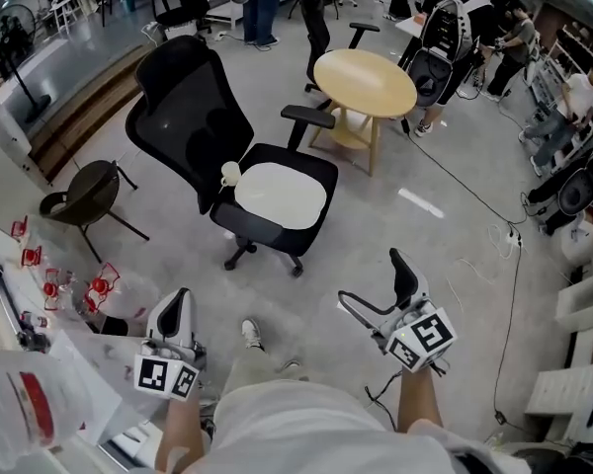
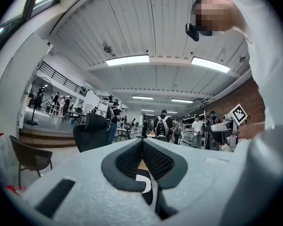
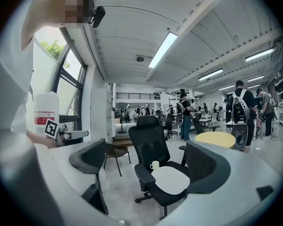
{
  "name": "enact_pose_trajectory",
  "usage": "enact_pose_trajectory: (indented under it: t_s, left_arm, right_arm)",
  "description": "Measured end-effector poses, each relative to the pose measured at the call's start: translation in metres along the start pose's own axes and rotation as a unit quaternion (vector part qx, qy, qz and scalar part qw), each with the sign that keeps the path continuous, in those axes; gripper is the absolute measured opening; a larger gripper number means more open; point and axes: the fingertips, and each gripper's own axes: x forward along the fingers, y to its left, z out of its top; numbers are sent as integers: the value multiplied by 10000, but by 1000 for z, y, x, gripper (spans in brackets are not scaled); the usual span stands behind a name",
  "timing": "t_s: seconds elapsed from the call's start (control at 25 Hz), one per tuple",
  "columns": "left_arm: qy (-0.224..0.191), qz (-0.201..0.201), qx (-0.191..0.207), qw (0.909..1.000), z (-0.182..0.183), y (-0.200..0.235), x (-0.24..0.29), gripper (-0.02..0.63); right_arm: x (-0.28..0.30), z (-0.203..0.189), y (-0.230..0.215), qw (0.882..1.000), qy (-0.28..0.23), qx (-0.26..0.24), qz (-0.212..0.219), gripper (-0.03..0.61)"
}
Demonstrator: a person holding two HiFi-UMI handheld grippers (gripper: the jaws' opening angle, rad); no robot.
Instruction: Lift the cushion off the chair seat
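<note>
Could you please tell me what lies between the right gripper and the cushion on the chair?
Only bare grey floor separates the right gripper from the cushion, as the head view shows.

Ahead of you the grey floor (image 1: 445, 255) carries the black office chair (image 1: 193, 117) — its seat (image 1: 267, 230) bears the white cushion (image 1: 282, 195), with a white cup (image 1: 230, 173) just beside it near the backrest. A small brown chair (image 1: 84, 194) stands to the left.
</note>
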Motion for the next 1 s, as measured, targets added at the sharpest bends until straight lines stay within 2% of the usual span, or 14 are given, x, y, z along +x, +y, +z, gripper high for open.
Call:
enact_pose_trajectory:
  t_s: [0.2, 0.36, 0.72, 0.88, 1.0]
  left_arm:
    - [90, -139, -149, 9998, -17, 9, 48, 15]
    - [108, -359, -247, 9990, -25, 26, 104, 15]
    - [-69, -411, -351, 9985, -10, 121, 223, 15]
    - [6, -497, -329, 9982, -10, 154, 255, 15]
    - [122, -442, -433, 9980, -18, 173, 275, 15]
  right_arm:
    - [33, -13, -21, 9997, 258, 44, 11, 509]
    - [70, -17, -51, 9987, 463, 56, -197, 509]
    - [206, 22, -104, 9977, 608, -55, -300, 509]
    - [257, 33, -111, 9972, 671, -231, -251, 509]
    - [277, 30, -119, 9966, 745, -175, -296, 509]
